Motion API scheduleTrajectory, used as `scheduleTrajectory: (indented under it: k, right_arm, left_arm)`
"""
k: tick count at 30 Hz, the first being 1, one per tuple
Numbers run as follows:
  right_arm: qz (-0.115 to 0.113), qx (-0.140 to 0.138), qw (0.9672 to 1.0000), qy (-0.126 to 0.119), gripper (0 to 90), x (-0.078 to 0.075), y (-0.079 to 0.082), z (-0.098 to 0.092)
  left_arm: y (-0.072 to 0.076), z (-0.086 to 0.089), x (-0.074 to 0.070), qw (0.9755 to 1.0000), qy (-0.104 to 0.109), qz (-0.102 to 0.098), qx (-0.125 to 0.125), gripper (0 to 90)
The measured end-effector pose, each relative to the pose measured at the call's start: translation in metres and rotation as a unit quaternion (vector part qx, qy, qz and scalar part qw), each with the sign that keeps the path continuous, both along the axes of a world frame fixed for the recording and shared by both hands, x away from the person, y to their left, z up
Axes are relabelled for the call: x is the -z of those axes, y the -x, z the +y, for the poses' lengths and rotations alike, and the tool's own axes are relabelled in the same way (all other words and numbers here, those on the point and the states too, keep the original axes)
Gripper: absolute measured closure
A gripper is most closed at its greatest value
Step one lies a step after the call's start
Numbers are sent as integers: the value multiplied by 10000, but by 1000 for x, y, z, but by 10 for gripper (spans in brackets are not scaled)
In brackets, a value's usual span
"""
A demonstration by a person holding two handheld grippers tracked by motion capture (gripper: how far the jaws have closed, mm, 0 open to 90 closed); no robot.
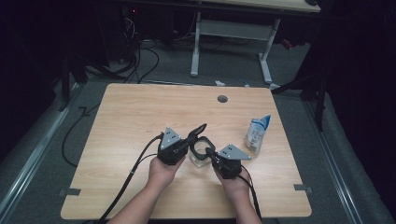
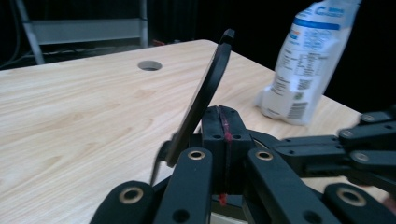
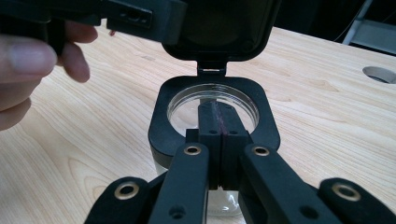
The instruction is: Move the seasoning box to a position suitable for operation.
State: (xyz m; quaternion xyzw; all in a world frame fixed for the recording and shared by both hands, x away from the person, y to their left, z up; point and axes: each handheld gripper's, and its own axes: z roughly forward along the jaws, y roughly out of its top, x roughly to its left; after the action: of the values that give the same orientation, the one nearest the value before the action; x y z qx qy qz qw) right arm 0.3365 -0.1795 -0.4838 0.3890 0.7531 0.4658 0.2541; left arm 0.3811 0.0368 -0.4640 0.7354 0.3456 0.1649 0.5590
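A clear jar with a black square rim [image 1: 201, 150] [image 3: 161, 116] stands at the table's near middle. Its hinged black lid [image 1: 199, 130] [image 2: 205, 88] [image 3: 219, 28] is swung up and open. My left gripper [image 1: 188, 143] [image 2: 223, 122] is shut with nothing between its jaws, and the raised lid leans just beside them. In the right gripper view its black body [image 3: 135, 16] touches the lid's upper left. My right gripper [image 1: 210, 153] [image 3: 218, 114] is shut too, its tips over the jar's near rim and mouth. The jar looks empty.
A white and blue pouch [image 1: 258, 134] [image 2: 306, 60] stands right of the jar. A round cable hole [image 1: 222, 99] [image 2: 150, 65] [image 3: 379, 73] sits near the wooden table's [image 1: 140, 116] far edge. Cables trail off the near edge beside the forearms.
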Motion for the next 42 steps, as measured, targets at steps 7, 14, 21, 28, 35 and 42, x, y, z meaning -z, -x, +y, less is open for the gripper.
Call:
scheduleTrajectory:
  k: [7,14,21,28,35,42]
  right_arm:
    - [-3,0,10000,-43,900,1,0,0]
    - [-24,-28,10000,-56,900,1,0,-1]
    - [-11,-38,10000,-86,900,1,0,-2]
    - [-25,-58,9999,-87,900,2,1,-3]
    - [-36,-59,9999,-87,900,2,1,-3]
    - [-77,25,9999,-134,896,-3,2,-9]
  left_arm:
    - [-5,3,0,9999,-29,1,-118,900]
    - [-10,5,1,9997,-21,40,-231,900]
    - [-14,6,3,9996,-1,124,-266,900]
    - [-15,6,4,9996,-11,131,-270,900]
    - [-15,6,3,9995,-24,147,-267,900]
    - [-1,15,-4,9996,-218,-100,-119,900]
